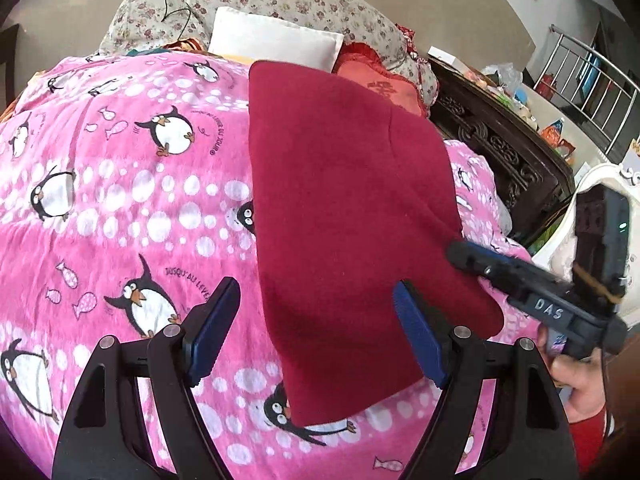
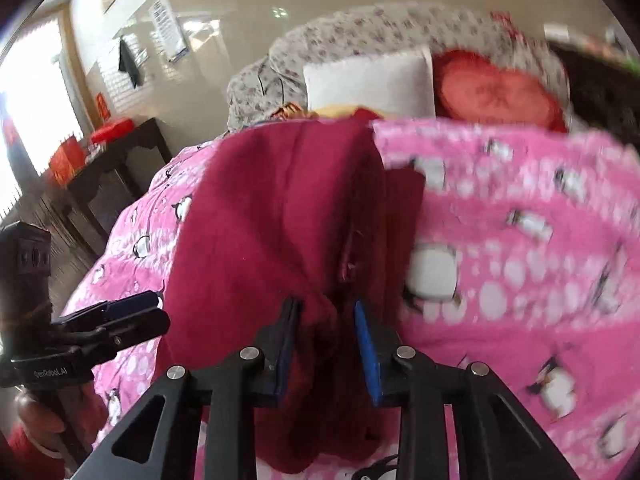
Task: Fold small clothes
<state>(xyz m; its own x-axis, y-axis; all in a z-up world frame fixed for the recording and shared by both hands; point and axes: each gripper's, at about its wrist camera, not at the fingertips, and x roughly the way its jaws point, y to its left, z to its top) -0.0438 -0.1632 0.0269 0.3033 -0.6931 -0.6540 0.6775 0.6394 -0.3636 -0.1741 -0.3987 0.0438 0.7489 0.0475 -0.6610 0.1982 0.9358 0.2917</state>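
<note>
Two grippers work one dark red garment [image 1: 344, 216] lying on a pink penguin blanket [image 1: 120, 200]. Nearest, the left gripper [image 1: 316, 332] gapes wide, holding nothing; the right gripper [image 2: 328, 344], marked "DAS", pinches bunched red cloth. Farther off: one white pillow [image 1: 276, 38], one red cushion [image 2: 496, 94].

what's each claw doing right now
Left claw: open, holding nothing.
Right claw: shut on the red cloth.
</note>
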